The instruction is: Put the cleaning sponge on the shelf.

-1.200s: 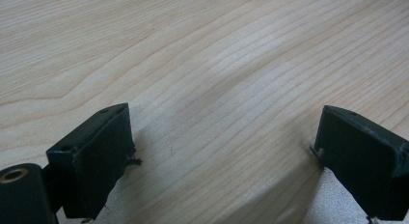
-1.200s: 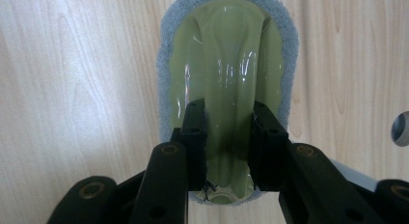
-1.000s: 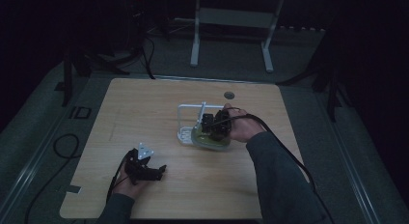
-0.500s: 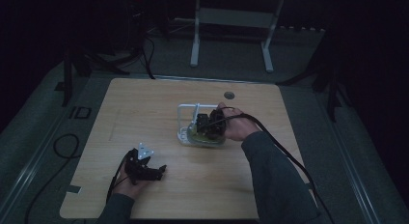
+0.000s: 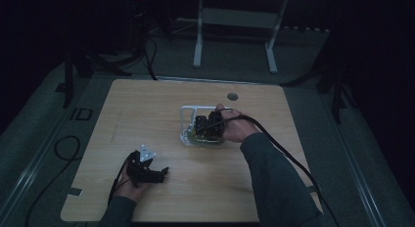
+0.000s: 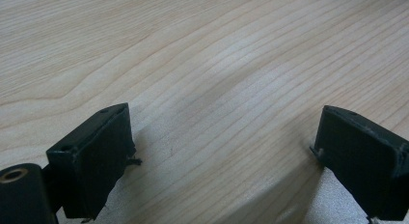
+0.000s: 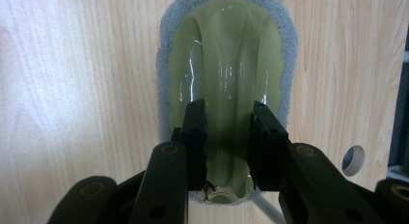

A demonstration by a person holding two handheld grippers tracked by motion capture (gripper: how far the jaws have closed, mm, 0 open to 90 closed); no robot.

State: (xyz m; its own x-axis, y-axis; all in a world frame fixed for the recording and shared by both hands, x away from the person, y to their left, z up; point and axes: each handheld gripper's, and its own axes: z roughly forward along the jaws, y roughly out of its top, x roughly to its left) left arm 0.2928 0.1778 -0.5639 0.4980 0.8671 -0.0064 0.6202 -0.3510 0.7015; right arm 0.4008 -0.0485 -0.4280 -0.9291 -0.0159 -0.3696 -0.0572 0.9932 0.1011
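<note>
Pale green sponge (image 7: 226,79), grey rim; light wood-grain table (image 5: 147,119)

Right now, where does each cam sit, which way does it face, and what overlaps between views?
High view: above the person's side, looking forward and down at the table; both forearms, left gripper, right gripper.
Left gripper view: low, along its open jaws at bare wood.
Right gripper view: straight down its jaws onto a green sponge.
Shared: the table hole in high and right gripper views.
</note>
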